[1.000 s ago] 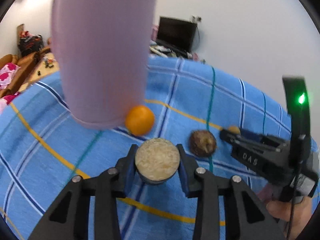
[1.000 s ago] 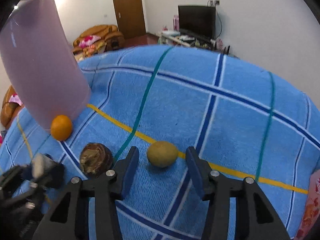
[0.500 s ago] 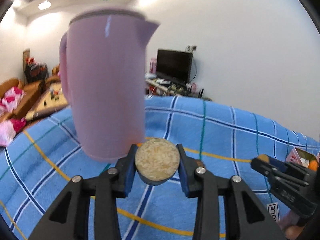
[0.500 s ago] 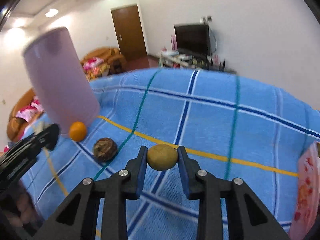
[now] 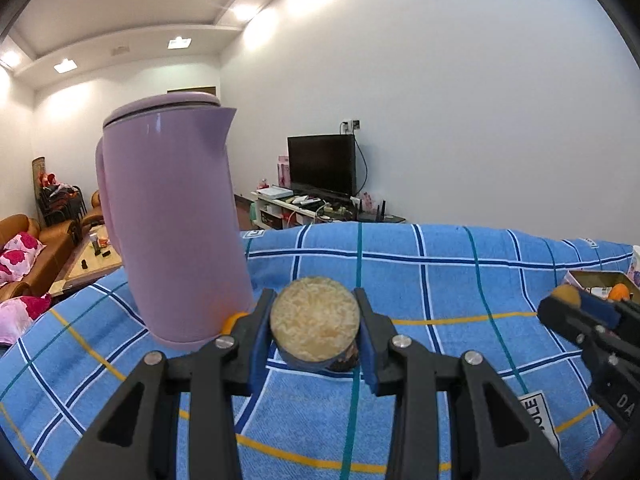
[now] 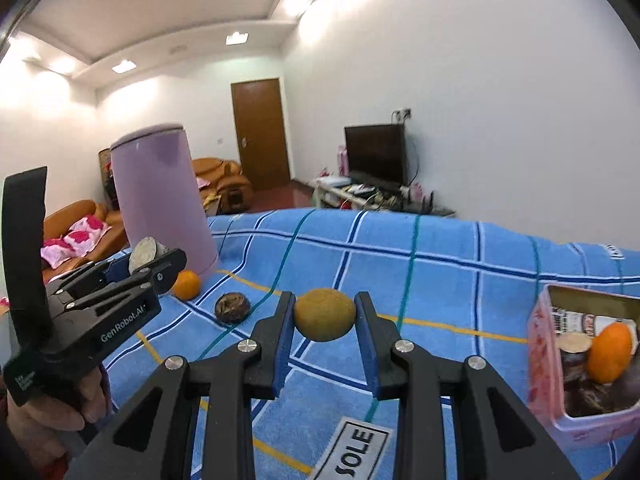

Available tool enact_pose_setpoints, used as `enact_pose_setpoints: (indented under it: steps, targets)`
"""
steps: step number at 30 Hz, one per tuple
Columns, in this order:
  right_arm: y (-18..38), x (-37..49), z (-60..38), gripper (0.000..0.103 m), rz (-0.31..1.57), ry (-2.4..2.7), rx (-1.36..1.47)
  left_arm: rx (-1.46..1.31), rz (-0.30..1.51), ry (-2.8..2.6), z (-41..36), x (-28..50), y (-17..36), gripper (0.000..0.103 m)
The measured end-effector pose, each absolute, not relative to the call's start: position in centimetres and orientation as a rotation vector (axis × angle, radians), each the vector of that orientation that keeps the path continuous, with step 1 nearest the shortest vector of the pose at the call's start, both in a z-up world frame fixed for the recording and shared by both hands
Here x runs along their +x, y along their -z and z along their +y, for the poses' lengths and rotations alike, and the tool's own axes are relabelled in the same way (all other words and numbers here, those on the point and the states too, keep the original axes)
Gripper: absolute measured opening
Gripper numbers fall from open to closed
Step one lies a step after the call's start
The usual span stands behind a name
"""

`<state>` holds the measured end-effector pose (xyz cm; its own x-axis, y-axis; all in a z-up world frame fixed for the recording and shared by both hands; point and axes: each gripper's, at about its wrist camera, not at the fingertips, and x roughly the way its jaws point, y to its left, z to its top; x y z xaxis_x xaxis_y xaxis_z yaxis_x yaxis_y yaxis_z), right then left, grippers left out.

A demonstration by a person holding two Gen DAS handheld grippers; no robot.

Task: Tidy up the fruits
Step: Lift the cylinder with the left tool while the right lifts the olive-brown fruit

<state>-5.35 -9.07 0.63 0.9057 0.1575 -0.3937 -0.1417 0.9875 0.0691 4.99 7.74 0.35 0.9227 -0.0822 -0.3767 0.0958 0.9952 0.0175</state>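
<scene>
My left gripper (image 5: 316, 332) is shut on a cut half fruit (image 5: 315, 326) with a pale flat face, held above the blue checked cloth (image 5: 420, 280). It also shows in the right wrist view (image 6: 150, 258). My right gripper (image 6: 325, 316) is shut on a yellow-green round fruit (image 6: 325, 314), lifted off the cloth. An orange (image 6: 186, 285) and a dark brown fruit (image 6: 232, 308) lie on the cloth near the kettle. A pink box (image 6: 548, 360) at the right holds an orange (image 6: 611, 353) and dark fruits.
A tall purple kettle (image 5: 172, 220) stands on the cloth at the left, also seen in the right wrist view (image 6: 160, 196). A white "SOLE" label (image 6: 356, 450) lies on the cloth. Sofas, a TV stand and a door are beyond the table.
My right gripper closed on the yellow-green fruit and lifted it. Both grippers rose and tilted up, each carrying its fruit.
</scene>
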Motion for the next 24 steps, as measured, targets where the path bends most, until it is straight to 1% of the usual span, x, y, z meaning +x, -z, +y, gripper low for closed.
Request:
enact_pose_setpoints:
  steps: [8,24]
  targets:
    - [-0.9,-7.0,-8.1,0.032,0.370,-0.142,-0.024,0.019,0.391,0.040,8.0,4.9,-0.2,0.039]
    - [-0.8,-7.8,-9.3,0.032,0.383,-0.120,0.009,0.028,0.391,0.025,7.6,4.4,-0.2,0.039]
